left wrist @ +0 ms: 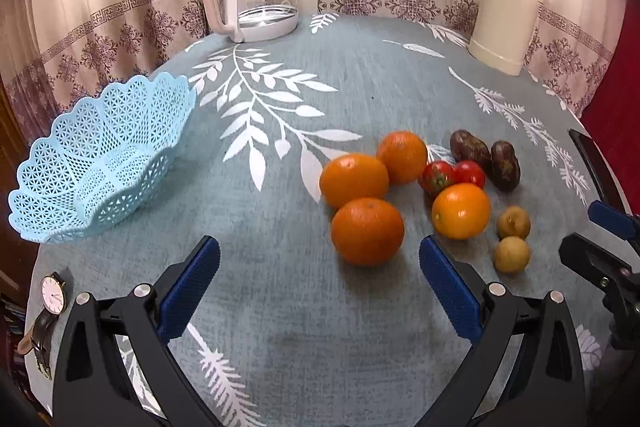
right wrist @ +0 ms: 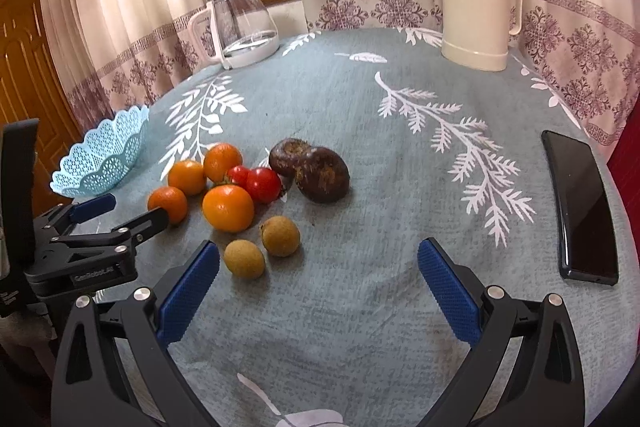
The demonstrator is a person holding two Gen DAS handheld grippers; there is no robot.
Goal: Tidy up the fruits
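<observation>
The bench carries an empty blue basket at left. Four oranges, tomatoes and small brown fruits lie clustered apart from it. Left gripper and right gripper both hover spread wide, holding nothing.

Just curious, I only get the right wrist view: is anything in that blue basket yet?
Observer: No, the left wrist view shows the basket empty.
Operator: Anything else out of my sight?
Observer: A watch lies to the left of the left gripper.
Operator: Is that gripper holding fruit?
Observer: No, it is open, and an orange sits just ahead of its fingers.
</observation>
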